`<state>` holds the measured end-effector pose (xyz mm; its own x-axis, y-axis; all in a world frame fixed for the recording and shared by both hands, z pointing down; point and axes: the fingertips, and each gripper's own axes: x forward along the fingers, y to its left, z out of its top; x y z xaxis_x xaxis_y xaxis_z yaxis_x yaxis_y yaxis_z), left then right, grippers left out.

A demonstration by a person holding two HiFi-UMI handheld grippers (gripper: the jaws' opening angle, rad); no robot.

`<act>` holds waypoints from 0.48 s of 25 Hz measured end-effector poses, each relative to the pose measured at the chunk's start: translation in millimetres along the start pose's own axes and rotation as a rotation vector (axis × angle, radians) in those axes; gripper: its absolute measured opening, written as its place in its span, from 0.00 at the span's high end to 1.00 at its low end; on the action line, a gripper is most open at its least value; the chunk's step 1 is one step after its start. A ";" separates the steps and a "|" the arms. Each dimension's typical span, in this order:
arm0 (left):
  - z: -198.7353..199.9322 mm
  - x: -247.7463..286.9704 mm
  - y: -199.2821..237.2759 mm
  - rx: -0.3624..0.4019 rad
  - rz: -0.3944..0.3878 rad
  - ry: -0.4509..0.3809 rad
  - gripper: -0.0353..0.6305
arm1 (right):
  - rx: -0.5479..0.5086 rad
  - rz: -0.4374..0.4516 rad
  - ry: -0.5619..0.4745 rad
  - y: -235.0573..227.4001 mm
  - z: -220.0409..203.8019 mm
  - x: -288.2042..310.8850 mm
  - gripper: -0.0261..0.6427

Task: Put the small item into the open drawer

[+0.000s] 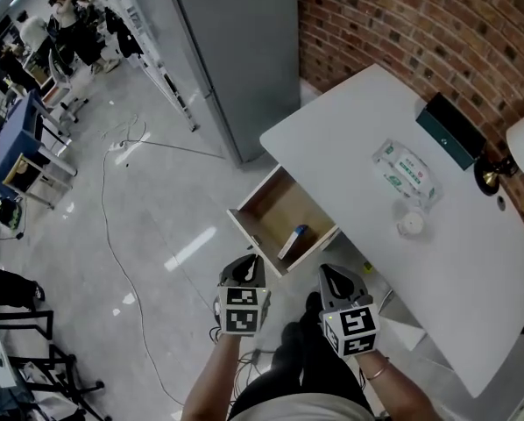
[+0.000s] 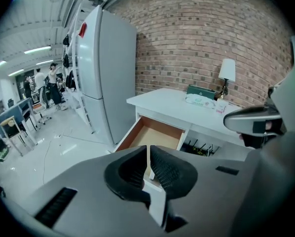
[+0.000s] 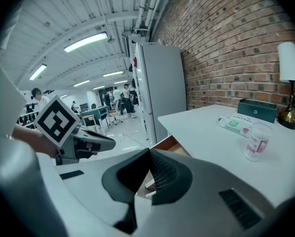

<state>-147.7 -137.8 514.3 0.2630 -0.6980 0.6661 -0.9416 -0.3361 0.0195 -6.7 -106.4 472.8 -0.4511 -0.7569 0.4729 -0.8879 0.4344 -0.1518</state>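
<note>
Left gripper (image 1: 242, 272) and right gripper (image 1: 336, 281) both have their jaws together and hold nothing, just in front of the open drawer (image 1: 271, 207). The small item (image 1: 293, 239) lies inside it. The placing step seems done; the next move probably calls only for keeping clear of the drawer.

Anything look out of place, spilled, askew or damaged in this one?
Nothing stands out. The small white-and-blue item lies inside the open wooden drawer; the wipes packet, small round jar and dark green box sit tidy on the white table. The left hand-held gripper and right hand-held gripper are shut and empty.
</note>
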 end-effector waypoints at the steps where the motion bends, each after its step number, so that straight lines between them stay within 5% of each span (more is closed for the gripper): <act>1: 1.6 -9.4 1.2 -0.005 0.003 -0.014 0.89 | 0.001 -0.001 -0.006 3.6 1.4 -3.9 0.95; 12: -1.7 -97.4 11.7 -0.081 0.006 -0.143 0.91 | 0.034 0.012 -0.055 43.1 13.6 -48.4 0.95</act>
<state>-184.7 -72.6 450.9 0.2792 -0.7846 0.5536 -0.9556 -0.2838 0.0796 -24.4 -57.7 431.6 -0.4652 -0.7779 0.4225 -0.8845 0.4272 -0.1874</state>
